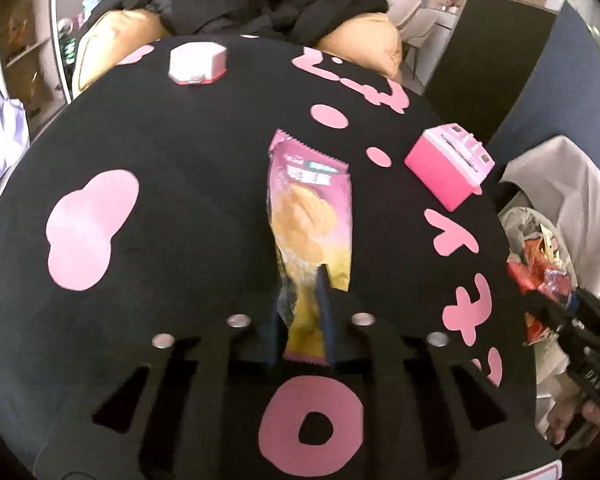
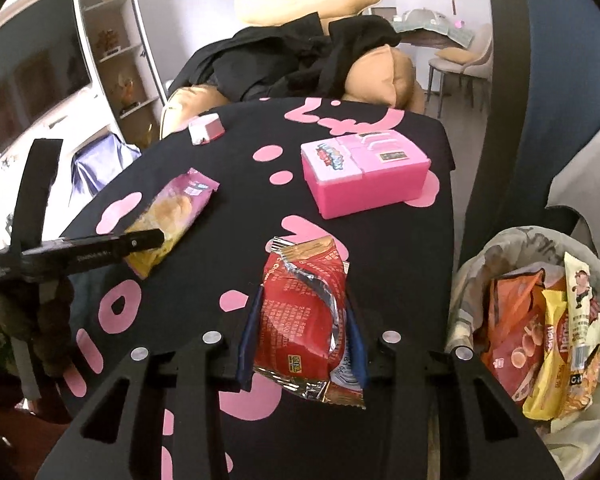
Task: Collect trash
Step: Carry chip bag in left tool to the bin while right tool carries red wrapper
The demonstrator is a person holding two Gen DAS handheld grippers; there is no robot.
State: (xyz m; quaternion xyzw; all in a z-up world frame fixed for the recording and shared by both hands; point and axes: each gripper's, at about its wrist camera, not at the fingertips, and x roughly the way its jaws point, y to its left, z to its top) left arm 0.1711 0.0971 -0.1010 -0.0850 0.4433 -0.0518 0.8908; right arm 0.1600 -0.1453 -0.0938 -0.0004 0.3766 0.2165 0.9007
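In the right wrist view, bare desk at centre right leaves a passage toward the trash bin at lower right, while the pink box blocks the upper centre.

Matt black cloth with flat pink shapes over the counter; glossy crinkled foil on the red wrapper; shiny film on the pink-yellow wrapper; smooth plastic pink box.
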